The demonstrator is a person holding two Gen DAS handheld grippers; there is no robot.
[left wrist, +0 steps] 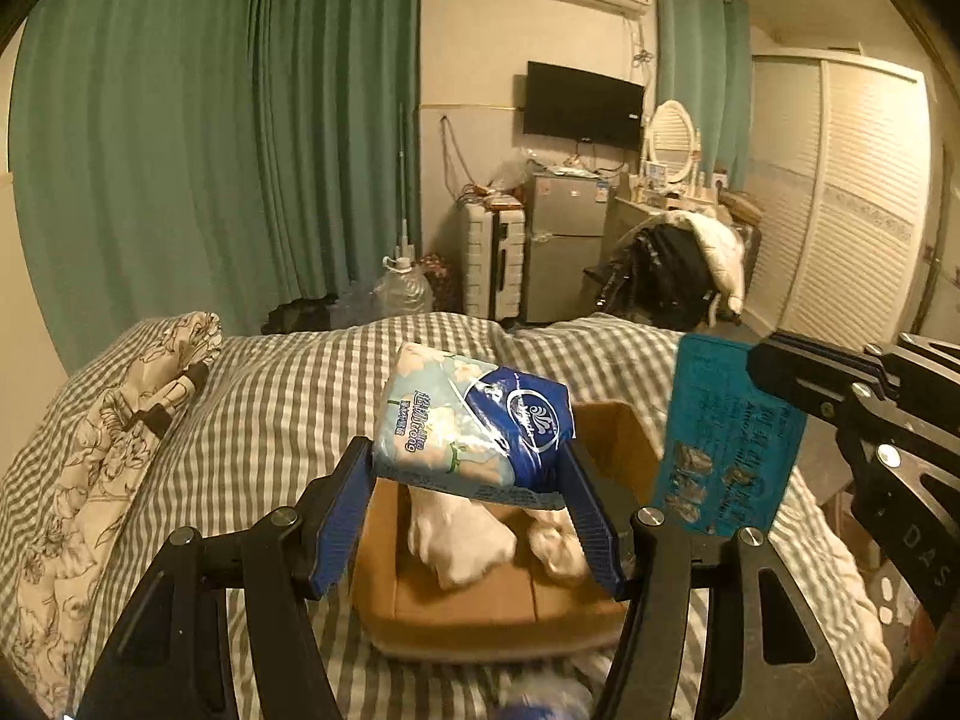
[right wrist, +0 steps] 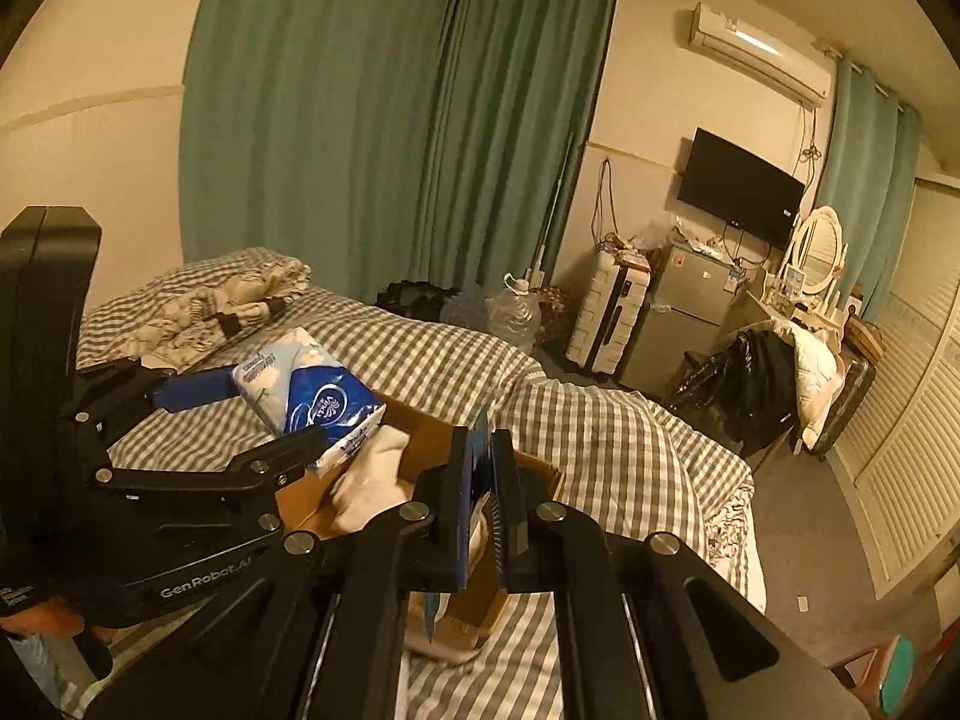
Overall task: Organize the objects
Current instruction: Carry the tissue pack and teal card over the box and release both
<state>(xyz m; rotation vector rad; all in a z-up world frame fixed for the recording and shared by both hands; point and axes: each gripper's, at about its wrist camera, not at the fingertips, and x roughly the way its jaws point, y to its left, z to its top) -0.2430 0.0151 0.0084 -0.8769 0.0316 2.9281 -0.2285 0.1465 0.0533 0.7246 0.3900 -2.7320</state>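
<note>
So the left tool (left wrist: 468, 480) is clamping one pack of tissues (left wrist: 474, 426) between its blue pads, holding it tilted right over the open cardboard box (left wrist: 474, 600) sitting on the gingham-check bed (left wrist: 270, 408). The pack is showing a dark blue wrapper with a round white logo that I think reads "Vinda", plus some Chinese lettering down the pale floral side that I can't make out. The right tool (right wrist: 480, 498) is squeezing one flat teal packet (left wrist: 729, 438), held upright at about 3 o'clock from the box; there's printed text and a few small pictures on it, too blurry to read. Inside the box two white bundles (left wrist: 462, 540) are lying side by side, look like socks or cloth, can't tell for sure. In the right wrist view the left tool's body is showing "GenRobot.AI" in white, and in the left wrist view the right tool's side is showing "DAS". Over at 10 o'clock a floral-print pillow (left wrist: 102, 450) is sitting on the bed.
</note>
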